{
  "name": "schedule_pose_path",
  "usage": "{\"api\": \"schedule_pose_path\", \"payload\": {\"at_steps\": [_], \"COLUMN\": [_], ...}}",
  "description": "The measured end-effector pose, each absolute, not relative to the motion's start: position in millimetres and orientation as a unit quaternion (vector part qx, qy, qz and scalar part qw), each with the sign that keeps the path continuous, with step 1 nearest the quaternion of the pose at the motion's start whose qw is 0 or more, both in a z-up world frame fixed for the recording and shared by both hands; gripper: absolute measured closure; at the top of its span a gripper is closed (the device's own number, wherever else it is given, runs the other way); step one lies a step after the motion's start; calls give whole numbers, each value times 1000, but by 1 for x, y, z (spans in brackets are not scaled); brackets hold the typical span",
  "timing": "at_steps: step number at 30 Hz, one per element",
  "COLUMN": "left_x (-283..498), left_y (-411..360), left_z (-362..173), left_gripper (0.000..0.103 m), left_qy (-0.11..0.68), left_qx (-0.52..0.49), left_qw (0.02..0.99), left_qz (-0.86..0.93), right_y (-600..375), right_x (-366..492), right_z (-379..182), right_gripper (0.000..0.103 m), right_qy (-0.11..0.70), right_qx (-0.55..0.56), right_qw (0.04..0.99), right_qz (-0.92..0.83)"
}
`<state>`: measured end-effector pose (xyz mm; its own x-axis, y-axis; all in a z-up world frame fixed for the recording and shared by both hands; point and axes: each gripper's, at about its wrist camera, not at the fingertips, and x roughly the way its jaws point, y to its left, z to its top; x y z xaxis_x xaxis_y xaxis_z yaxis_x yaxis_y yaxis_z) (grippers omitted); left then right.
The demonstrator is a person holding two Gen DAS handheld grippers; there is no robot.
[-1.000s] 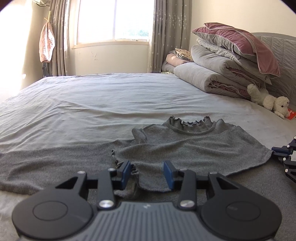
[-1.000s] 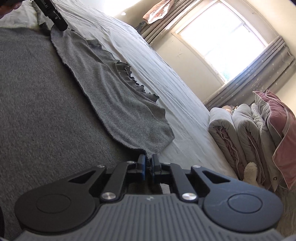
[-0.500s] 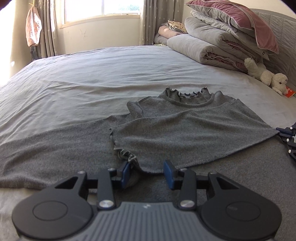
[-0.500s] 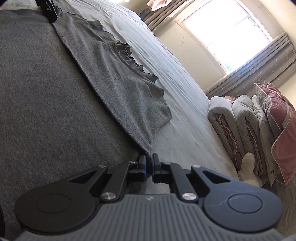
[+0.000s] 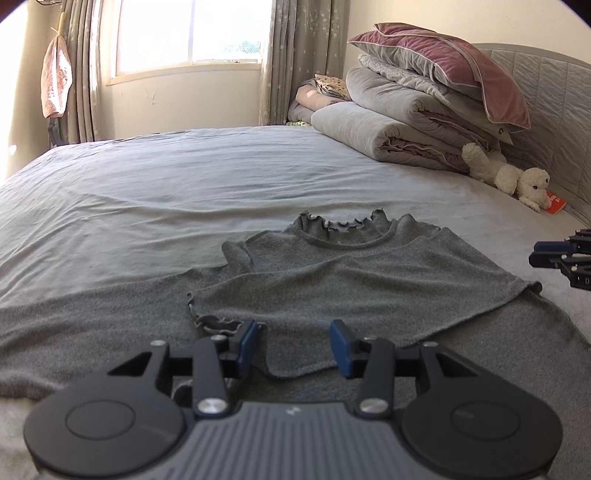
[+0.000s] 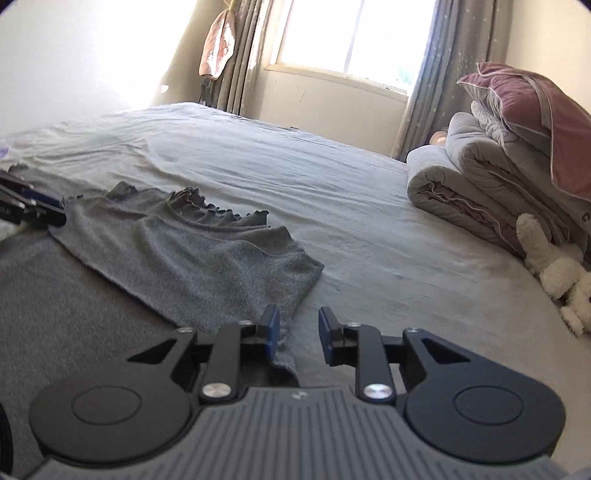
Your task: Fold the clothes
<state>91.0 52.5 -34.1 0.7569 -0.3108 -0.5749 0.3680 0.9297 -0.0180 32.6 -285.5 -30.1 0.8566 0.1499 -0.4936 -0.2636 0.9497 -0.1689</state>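
We work on a wide bed (image 5: 192,173) covered with a pale grey sheet, in a sunlit bedroom with a curtained window (image 5: 192,29) far ahead of both grippers. A stack of rolled grey quilts topped by a mauve velvet pillow (image 5: 436,107) sits ahead and to the right of our left gripper (image 5: 293,343), with a cream plush toy (image 5: 513,177) beside it.

The grey knitted top with a ruffled collar (image 5: 354,280) lies flat just ahead of the left gripper, collar on the far side, its lower part apparently folded up over the body. The jaws of the left gripper stand wide apart, holding nothing, with the folded hem edge lying between and just beyond them. Our right gripper (image 6: 297,334) is likewise parted and empty; the top's right corner lies directly under its left finger (image 6: 271,332).

We judge one fold laid down and released. The next move likely calls for taking a side edge or the sleeve and carrying it across the body, each gripper pinching only the layers we mean to move.

The crumpled bit of fabric (image 5: 216,323) by the left gripper's left finger is hard to read; it may be a ruffled cuff. How many layers sit under the fold, we cannot tell, and the near edge of the cloth is hidden beneath both gripper bodies.
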Motion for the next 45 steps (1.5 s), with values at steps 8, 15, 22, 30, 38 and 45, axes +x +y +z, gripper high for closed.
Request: {"api": "schedule_pose_path", "payload": {"at_steps": [8,15,22,30,38,45], "left_x": [83,76,67,74,85,105], "left_y": [60,70,91,127,167,194], "left_z": [-47,-40,-29,-25,-33,-39], "left_gripper": [58,57,38,38,38,38], "left_qy": [310,313,313,312,307,289], "left_qx": [82,38,-26,-99,-155,-203], "left_qw": [930,937,947,943,927,910], "left_qz": [-179,-153,-63,53,151,218], "right_y": [-297,-294,-287,-261,-246,-244], "right_x": [43,41,40,29,29,32], "right_z": [-56,-50,-33,-23,-31,-35], "right_gripper": [89,89,70,54,53,53], "right_qy": [304,300,283,267,276,280], "right_qx": [-74,-83,-69,-84,-107,-111], "right_qw": [942,941,949,948,941,939], "right_qz": [123,131,119,151,166,165]}}
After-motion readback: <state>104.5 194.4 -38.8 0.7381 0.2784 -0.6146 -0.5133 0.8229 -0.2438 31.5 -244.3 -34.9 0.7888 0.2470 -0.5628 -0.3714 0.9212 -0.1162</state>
